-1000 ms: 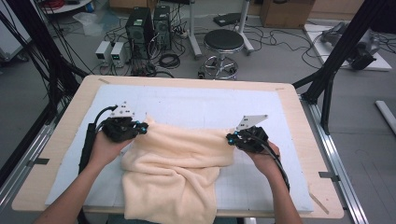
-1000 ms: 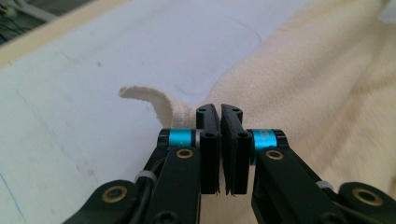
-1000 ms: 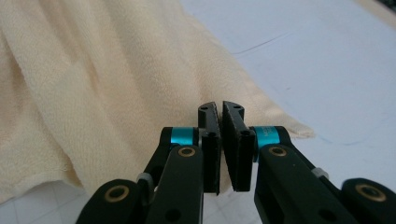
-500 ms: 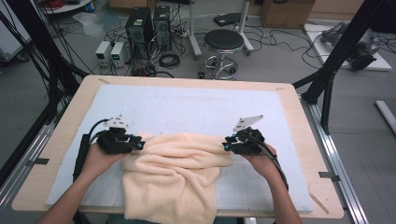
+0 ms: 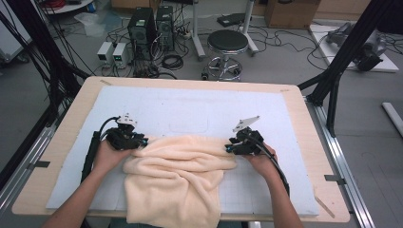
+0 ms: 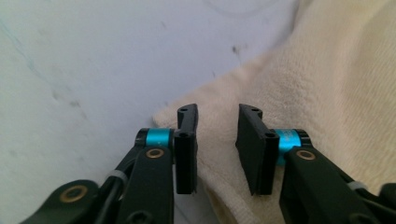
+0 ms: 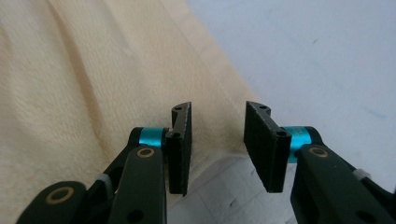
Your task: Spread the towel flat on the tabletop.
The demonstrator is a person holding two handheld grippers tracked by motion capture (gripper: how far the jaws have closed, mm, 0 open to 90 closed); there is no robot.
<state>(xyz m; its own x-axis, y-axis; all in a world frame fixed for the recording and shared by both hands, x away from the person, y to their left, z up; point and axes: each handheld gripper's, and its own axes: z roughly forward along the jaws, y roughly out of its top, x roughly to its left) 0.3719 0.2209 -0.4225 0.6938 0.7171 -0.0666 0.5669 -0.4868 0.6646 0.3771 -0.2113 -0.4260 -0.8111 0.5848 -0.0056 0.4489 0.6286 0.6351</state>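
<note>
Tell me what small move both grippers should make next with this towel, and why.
Probably draw both back off the towel. The left gripper and right gripper have just been opening, pads apart over its far corners, and the folded towel lies on the white mat.

Lab: computer towers (image 5: 153, 26), floor cables (image 5: 285, 45), stool (image 5: 227, 42)

Even bright light, soft shadows, slight blur

High view – overhead, looking forward and down at the table (image 5: 71, 142); gripper views – close, low; shared: the towel (image 5: 180, 180) (image 6: 327, 93) (image 7: 93, 84) corners.
</note>
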